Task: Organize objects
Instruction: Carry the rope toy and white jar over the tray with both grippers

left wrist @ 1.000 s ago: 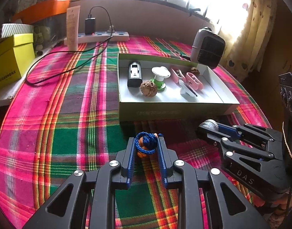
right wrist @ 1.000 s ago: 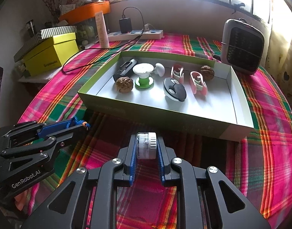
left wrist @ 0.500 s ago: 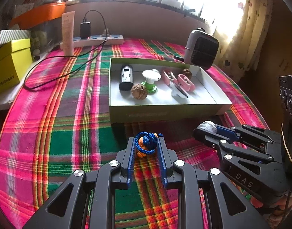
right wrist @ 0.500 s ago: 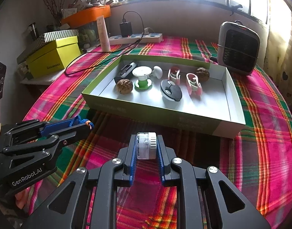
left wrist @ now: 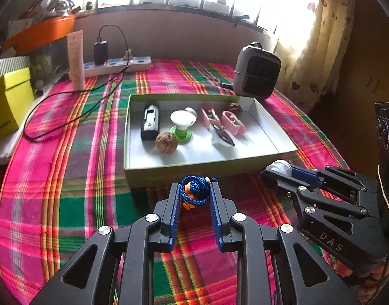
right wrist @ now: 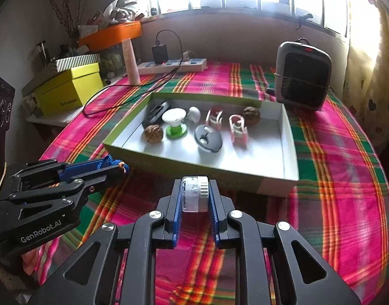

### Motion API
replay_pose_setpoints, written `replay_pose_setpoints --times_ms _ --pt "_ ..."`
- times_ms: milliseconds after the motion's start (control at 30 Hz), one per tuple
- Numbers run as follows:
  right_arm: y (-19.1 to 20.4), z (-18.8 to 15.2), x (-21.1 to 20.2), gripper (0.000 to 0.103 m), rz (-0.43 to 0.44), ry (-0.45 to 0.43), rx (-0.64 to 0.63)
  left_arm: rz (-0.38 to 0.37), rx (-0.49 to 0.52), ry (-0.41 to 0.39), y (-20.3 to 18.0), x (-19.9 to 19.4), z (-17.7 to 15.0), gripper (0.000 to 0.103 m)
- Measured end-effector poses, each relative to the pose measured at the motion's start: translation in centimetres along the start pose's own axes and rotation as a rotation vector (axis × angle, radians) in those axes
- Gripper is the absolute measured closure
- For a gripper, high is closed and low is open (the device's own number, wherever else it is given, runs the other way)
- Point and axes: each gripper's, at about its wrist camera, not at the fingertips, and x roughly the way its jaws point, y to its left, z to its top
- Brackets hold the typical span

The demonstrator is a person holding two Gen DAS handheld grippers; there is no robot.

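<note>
Both claws loaded, held above plaid tablecloth (left wrist: 67,178) before open shallow green cardboard tray (left wrist: 275,142).

Left wrist view: left gripper (left wrist: 195,193) pinching blue braided cord bundle with orange piece (left wrist: 194,192); right gripper (left wrist: 273,171) at right edge, only white cap of its load visible. Right wrist view: right gripper (right wrist: 195,194) pinching small clear plastic jar with white ribbed cap (right wrist: 195,193), clear body seen here alone; round dark grey lidded case (right wrist: 208,138) in tray shown face-on, merely edge-on in left view. Tray contents in both views: two walnuts, white-and-green spool, pink clips, black rectangular device.
</note>
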Motion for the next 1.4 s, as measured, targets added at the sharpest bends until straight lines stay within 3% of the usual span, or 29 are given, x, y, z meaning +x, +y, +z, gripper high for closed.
replay_pose_setpoints --times_ms 700,1400 --pt "-4.0 3.4 3.3 0.083 -0.059 0.015 0.022 -0.006 0.003 -0.003 -0.1 3.9 4.3 0.082" --pt "-6.0 5.7 7.4 0.083 -0.132 0.062 0.012 -0.010 -0.004 0.048 0.1 7.6 5.0 0.082"
